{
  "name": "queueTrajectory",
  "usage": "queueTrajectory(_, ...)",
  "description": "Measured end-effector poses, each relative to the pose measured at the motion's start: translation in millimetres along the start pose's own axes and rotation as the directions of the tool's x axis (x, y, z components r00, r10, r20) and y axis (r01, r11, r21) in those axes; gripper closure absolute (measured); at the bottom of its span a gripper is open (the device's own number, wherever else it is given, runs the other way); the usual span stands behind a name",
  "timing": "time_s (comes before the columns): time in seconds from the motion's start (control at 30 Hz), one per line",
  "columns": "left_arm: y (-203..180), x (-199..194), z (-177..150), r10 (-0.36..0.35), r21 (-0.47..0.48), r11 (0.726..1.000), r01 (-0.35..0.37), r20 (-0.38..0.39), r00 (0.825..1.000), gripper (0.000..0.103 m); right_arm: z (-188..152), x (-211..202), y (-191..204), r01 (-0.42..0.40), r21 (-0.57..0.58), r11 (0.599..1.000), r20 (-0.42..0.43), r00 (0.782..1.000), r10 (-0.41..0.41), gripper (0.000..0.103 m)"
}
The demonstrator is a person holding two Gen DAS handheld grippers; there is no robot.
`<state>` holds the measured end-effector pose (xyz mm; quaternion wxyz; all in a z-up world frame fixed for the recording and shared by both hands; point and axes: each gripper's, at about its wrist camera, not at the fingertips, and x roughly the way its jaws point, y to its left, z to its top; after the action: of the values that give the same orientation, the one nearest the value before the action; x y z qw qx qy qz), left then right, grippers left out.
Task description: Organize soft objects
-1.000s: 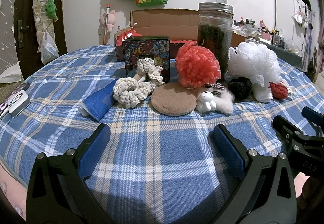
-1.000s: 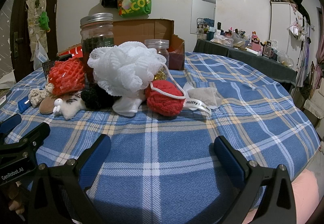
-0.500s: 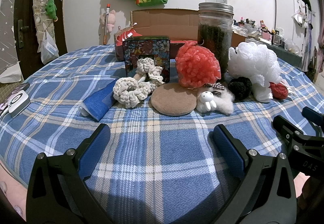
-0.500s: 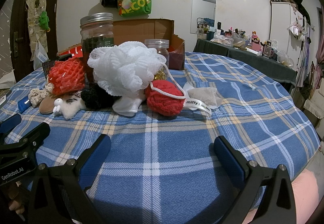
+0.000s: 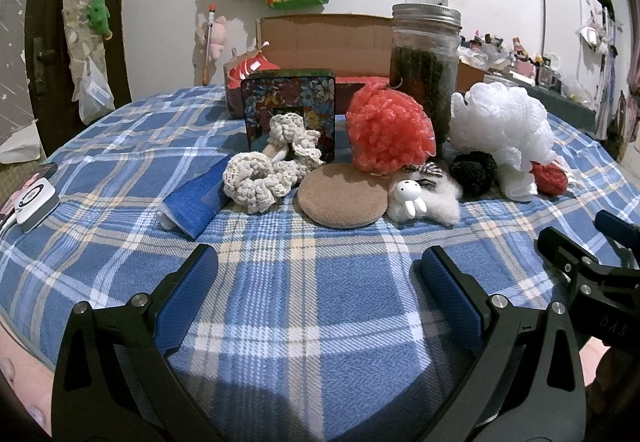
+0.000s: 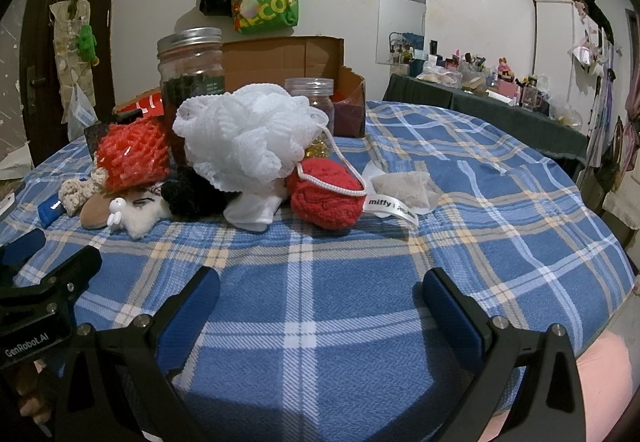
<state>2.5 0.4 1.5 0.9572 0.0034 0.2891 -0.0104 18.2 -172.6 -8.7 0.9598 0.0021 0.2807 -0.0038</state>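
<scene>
A row of soft items lies across the blue plaid tablecloth (image 5: 320,306): cream crochet scrunchies (image 5: 256,178), a tan round puff (image 5: 342,200), a coral bath pouf (image 5: 388,134), a fluffy white bunny clip (image 5: 424,200), a black pompom (image 5: 474,170), a white mesh pouf (image 5: 500,126) and a red knitted scrunchie (image 6: 324,194). My left gripper (image 5: 318,278) is open and empty, well short of the puff. My right gripper (image 6: 320,294) is open and empty too, in front of the red scrunchie. Each gripper shows at the edge of the other's view.
A floral tin box (image 5: 288,102), a tall glass jar (image 5: 426,70) and a cardboard box (image 5: 324,38) stand behind the row. A blue packet (image 5: 192,202) lies at the left, a small white device (image 5: 34,202) near the table's left edge. A labelled pouch (image 6: 404,190) lies right of the red scrunchie.
</scene>
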Motion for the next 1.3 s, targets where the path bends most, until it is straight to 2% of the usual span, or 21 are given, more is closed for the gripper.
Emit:
queueTrajectory(0.07, 0.2, -2.3, 3.4, -0.02, -0.002, 1.0, 0.02, -0.003, 1.0, 0.0, 3.3, 0.0, -2.4, -0.022, 0.009, 1.0, -0.002, 1.0, 0.022, 0.0)
queueTrajectory(0.23, 0.1, -10.2, 22.3, -0.028, 0.044, 0.999, 0.026, 0.057, 0.998, 0.0, 27.4, -7.2, -8.0, -0.058, 0.022, 0.998, 0.053, 0.997, 0.057, 0.0)
queueTrajectory(0.47, 4.1, -4.8, 55.4, -0.102, 0.05, 0.994, 0.1, 0.047, 0.994, 0.0, 58.2, -1.6, -15.9, -0.126, 0.013, 0.992, 0.089, 0.988, 0.124, 0.0)
queueTrajectory(0.67, -0.2, 8.7, 79.5, -0.154, 0.063, 0.986, 0.153, 0.015, 0.988, 0.0, 84.0, 18.4, -21.7, -0.24, -0.009, 0.971, 0.053, 0.969, 0.24, 0.0)
queueTrajectory(0.9, -10.6, 32.2, 93.9, -0.185, 0.086, 0.978, 0.189, -0.051, 0.981, 0.0, 98.7, 40.5, -19.2, -0.329, -0.026, 0.944, -0.007, 0.944, 0.329, 0.0)
queueTrajectory(0.97, -11.5, 37.4, 93.7, -0.185, 0.096, 0.977, 0.191, -0.062, 0.981, 0.007, 98.4, 46.7, -17.0, -0.361, -0.027, 0.932, -0.038, 0.932, 0.36, 0.0)
queueTrajectory(1.0, -12.8, 40.4, 93.7, -0.184, 0.103, 0.976, 0.191, -0.07, 0.98, 0.014, 98.7, 49.5, -16.3, -0.378, -0.024, 0.926, -0.052, 0.925, 0.376, 0.0)
queueTrajectory(1.03, -13.7, 43.5, 93.1, -0.187, 0.108, 0.975, 0.195, -0.082, 0.979, 0.028, 98.3, 50.7, -15.2, -0.393, -0.021, 0.919, -0.06, 0.918, 0.391, 0.006)
queueTrajectory(1.07, -14.0, 47.3, 93.0, -0.194, 0.111, 0.973, 0.204, -0.096, 0.976, 0.035, 97.8, 51.2, -13.6, -0.405, -0.024, 0.914, -0.066, 0.913, 0.403, 0.012)
queueTrajectory(1.1, -14.7, 52.1, 91.3, -0.21, 0.108, 0.969, 0.223, -0.122, 0.97, 0.049, 96.9, 51.6, -10.8, -0.414, -0.033, 0.91, -0.076, 0.908, 0.411, 0.024)
queueTrajectory(1.13, -14.7, 56.6, 89.7, -0.228, 0.097, 0.965, 0.243, -0.148, 0.962, 0.054, 96.1, 51.9, -8.1, -0.421, -0.043, 0.906, -0.088, 0.905, 0.417, 0.033)
queueTrajectory(1.17, -14.3, 59.5, 87.8, -0.241, 0.084, 0.963, 0.257, -0.168, 0.956, 0.054, 93.8, 50.3, -5.3, -0.43, -0.056, 0.901, -0.091, 0.901, 0.425, 0.039)
queueTrajectory(1.2, -12.3, 59.9, 85.8, -0.245, 0.068, 0.963, 0.259, -0.164, 0.955, 0.06, 92.8, 48.4, -4.0, -0.43, -0.066, 0.9, -0.086, 0.901, 0.424, 0.048)
queueTrajectory(1.3, -10.7, 51.4, 83.7, -0.251, 0.082, 0.961, 0.264, -0.138, 0.958, 0.063, 87.5, 36.2, -1.1, -0.403, -0.098, 0.91, -0.05, 0.915, 0.4, 0.064)
